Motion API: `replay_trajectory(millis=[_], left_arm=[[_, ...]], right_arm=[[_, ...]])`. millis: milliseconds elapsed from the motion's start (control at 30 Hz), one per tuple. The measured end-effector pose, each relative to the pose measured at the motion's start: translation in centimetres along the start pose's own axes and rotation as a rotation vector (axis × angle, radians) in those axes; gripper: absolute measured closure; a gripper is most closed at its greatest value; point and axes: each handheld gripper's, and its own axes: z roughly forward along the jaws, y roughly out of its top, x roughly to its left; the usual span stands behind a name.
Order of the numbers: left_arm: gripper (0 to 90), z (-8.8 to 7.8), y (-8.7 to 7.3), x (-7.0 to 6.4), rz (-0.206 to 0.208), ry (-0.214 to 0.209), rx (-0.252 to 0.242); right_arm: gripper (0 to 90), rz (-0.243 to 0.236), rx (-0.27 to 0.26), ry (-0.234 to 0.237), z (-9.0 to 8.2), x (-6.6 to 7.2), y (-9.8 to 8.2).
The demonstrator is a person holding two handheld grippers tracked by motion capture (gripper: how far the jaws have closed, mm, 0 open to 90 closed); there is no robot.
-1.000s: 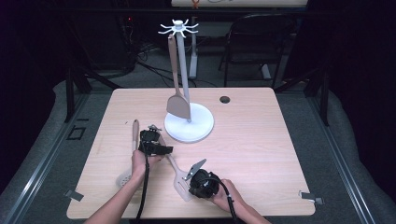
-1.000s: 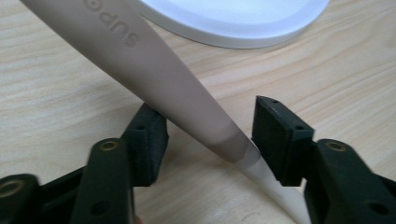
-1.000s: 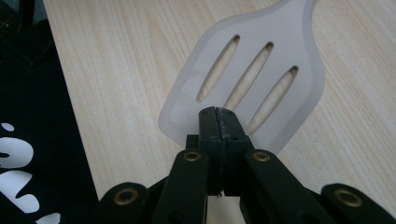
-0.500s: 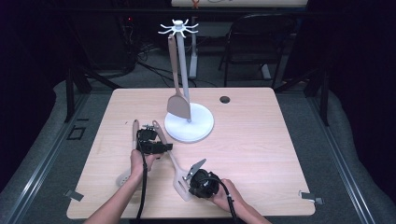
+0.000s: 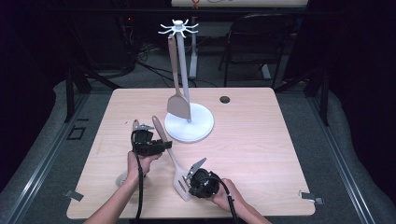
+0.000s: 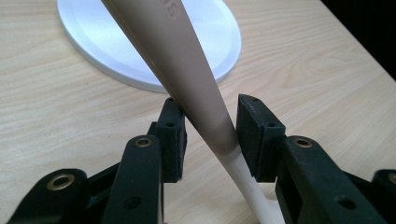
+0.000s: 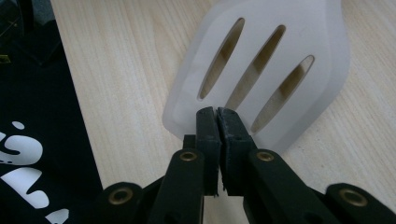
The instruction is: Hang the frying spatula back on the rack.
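Two black handheld grippers, the left gripper (image 5: 164, 145) and the right gripper (image 5: 192, 171), each trail a black cable toward the person's bare forearms. The right gripper carries a grey three-cornered plate on top of a rounded black body. Seen close in the gripper views, the left gripper (image 6: 208, 140) and right gripper (image 7: 217, 120) share matte black jaws with blocky pads (image 6: 173, 135), small dark screw holes and brass-coloured rivets at the linkage joints. Dark fabric with white printed markings shows at the right gripper view's lower left.
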Motion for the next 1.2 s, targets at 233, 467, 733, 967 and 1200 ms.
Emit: replay_trajectory(millis=[233,467,733,967,1200], left_arm=[[66.2,-0.6,0.0,-0.5,0.009,-0.025,-0.033],[67.5,-1.0,-0.1,-0.9,0.017,-0.042,-0.060],[68.9,-1.3,-0.1,-1.3,0.025,-0.057,-0.081],[69.5,-1.5,0.0,-1.9,0.052,-0.061,-0.098],[69.9,-1.5,0.0,-2.1,0.060,-0.069,-0.110]], right_arm=[[83.3,0.001,0.010,-0.004,-0.1,0.3,0.2],[81.0,0.022,-0.008,-0.007,-0.2,0.3,0.3],[72.5,0.066,-0.073,-0.054,-0.9,-0.1,0.8],[63.3,0.095,-0.128,-0.114,-2.0,-0.9,1.7],[58.6,0.162,-0.187,-0.153,-2.4,-2.1,3.0]])
